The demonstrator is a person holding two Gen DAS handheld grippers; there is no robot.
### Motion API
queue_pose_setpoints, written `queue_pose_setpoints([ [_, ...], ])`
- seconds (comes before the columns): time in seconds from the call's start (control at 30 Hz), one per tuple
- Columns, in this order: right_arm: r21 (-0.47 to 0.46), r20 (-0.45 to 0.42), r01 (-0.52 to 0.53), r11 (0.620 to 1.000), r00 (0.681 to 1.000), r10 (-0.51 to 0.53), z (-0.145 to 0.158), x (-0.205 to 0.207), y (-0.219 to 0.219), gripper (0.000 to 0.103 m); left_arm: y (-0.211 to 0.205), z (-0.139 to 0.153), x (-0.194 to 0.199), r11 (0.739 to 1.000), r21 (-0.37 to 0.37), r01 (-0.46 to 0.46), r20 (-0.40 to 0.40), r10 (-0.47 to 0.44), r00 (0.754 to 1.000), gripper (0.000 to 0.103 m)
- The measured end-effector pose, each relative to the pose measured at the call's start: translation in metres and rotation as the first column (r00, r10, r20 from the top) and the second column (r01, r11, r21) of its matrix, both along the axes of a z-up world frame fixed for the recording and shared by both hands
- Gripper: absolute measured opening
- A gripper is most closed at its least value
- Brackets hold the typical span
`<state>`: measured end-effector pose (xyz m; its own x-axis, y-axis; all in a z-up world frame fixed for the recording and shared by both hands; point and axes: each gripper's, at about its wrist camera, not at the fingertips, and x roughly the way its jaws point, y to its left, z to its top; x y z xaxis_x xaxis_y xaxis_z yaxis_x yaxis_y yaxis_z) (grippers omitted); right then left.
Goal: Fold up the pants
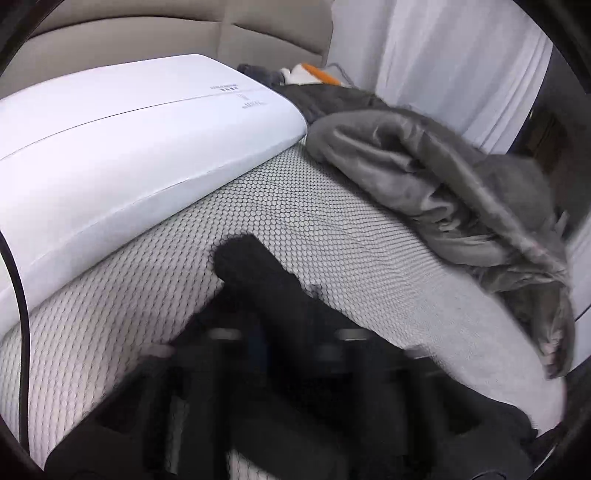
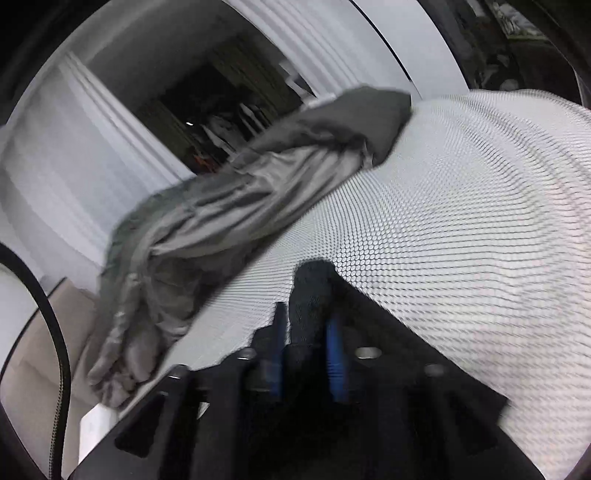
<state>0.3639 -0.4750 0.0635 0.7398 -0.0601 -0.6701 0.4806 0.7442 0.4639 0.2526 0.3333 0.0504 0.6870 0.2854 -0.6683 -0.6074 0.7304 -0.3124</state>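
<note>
Fingers (image 2: 334,365) parted around one black pants (image 2: 310,295) fold, one grey blanket (image 2: 207,221) beside.

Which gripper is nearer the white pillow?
Left. The left gripper is over the mesh beside the white pillow, at its left. The right gripper sees only grey blanket and mesh, no pillow.

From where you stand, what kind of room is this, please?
Probably a bedroom: a bed with a dotted mesh mattress cover, a white pillow against a padded beige headboard, and white curtains behind. A grey garment lies on the bed.
</note>
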Motion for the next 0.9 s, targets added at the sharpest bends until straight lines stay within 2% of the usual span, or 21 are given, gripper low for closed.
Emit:
queue_pose_setpoints([
  [0.03,-0.023,-0.015,0.010,1.000,1.000,-0.011,-0.005,0.010,0.002,0.061,0.003,-0.004,0.008,1.000,0.014,-0.021,-0.020,0.021,1.000,0.078],
  [0.13,-0.055,-0.039,-0.016,0.998,0.999,0.014,-0.012,0.012,0.010,0.063,0.013,-0.006,0.013,1.000,0.001,-0.021,-0.014,0.021,1.000,0.085],
  [0.27,-0.108,-0.024,-0.091,0.990,0.996,0.089,-0.008,-0.017,0.026,0.074,0.013,-0.004,-0.006,1.000,-0.005,0.002,0.012,-0.002,1.000,0.086],
  [0.4,-0.075,-0.004,-0.131,0.988,0.991,0.131,-0.005,-0.052,0.034,0.083,-0.008,-0.008,-0.037,0.997,-0.051,0.065,0.033,-0.064,0.997,0.085],
  [0.47,-0.041,0.019,-0.164,0.986,0.986,0.165,-0.002,-0.068,0.041,0.083,-0.029,-0.012,-0.056,0.990,-0.072,0.120,0.048,-0.117,0.992,0.078],
  [0.5,-0.030,0.032,-0.174,0.984,0.984,0.175,-0.001,-0.077,0.044,0.084,-0.039,-0.017,-0.062,0.986,-0.100,0.137,0.050,-0.132,0.990,0.071],
  [0.57,0.004,0.058,-0.202,0.979,0.978,0.202,0.000,-0.098,0.054,0.087,-0.057,-0.038,-0.071,0.960,-0.222,0.173,0.053,-0.165,0.985,0.059],
  [0.6,0.016,0.071,-0.219,0.976,0.973,0.217,0.000,-0.107,0.059,0.087,-0.063,-0.047,-0.074,0.949,-0.260,0.179,0.052,-0.171,0.984,0.053],
  [0.67,0.030,0.089,-0.242,0.970,0.967,0.239,0.000,-0.125,0.070,0.087,-0.075,-0.067,-0.073,0.925,-0.327,0.194,0.058,-0.186,0.981,0.051],
  [0.77,0.043,0.106,-0.266,0.963,0.960,0.260,-0.003,-0.142,0.077,0.087,-0.083,-0.090,-0.044,0.894,-0.399,0.205,0.054,-0.200,0.978,0.050],
  [0.8,0.043,0.112,-0.278,0.960,0.956,0.272,-0.004,-0.146,0.079,0.087,-0.083,-0.091,-0.037,0.893,-0.400,0.206,0.061,-0.198,0.978,0.050],
  [0.87,0.039,0.119,-0.295,0.955,0.950,0.289,-0.006,-0.150,0.079,0.087,-0.088,-0.097,-0.021,0.915,-0.363,0.175,0.039,-0.173,0.984,0.047],
  [0.9,0.038,0.122,-0.300,0.953,0.948,0.294,-0.007,-0.152,0.080,0.087,-0.087,-0.100,-0.015,0.918,-0.361,0.163,0.042,-0.159,0.986,0.038],
])
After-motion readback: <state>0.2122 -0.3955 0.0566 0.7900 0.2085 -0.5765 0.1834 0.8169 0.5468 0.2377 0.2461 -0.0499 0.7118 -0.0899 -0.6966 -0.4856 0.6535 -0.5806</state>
